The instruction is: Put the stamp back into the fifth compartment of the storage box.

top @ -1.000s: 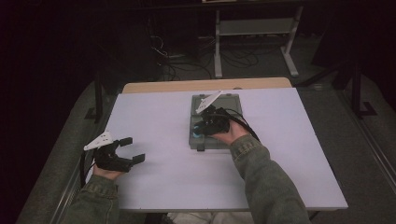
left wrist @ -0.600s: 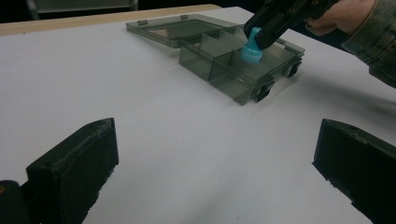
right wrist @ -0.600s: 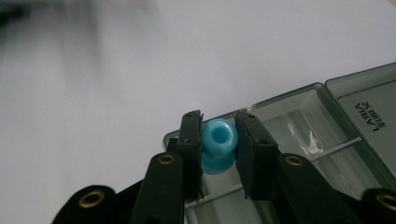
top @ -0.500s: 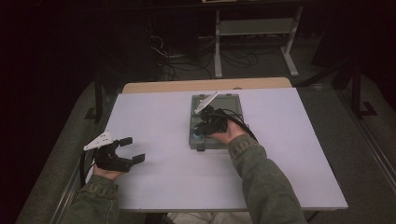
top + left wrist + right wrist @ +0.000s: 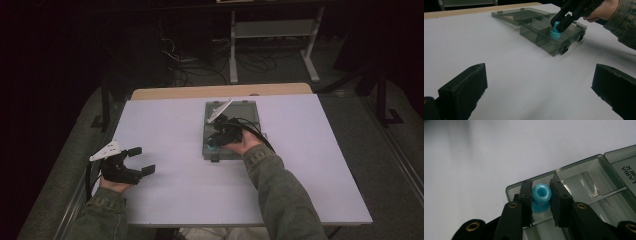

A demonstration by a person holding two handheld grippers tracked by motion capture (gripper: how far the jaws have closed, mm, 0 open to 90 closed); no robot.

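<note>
Left tongs [image 5: 141, 160] rest low at the near left of the white table [image 5: 165, 130], spread wide with nothing between them. Well apart to the right, a smoky clear box [image 5: 250, 111] with dividers sits mid-table, its lid [image 5: 511, 15] lying open flat on the far side. Right tongs [image 5: 541, 202] reach down into a near corner compartment of that box, closed narrow on a small blue spool-shaped bead [image 5: 541, 195], gripping its sides.

Glossy blue plastic bead [image 5: 541, 193]; smoky translucent plastic box [image 5: 541, 30]; matt table [image 5: 165, 130].
</note>
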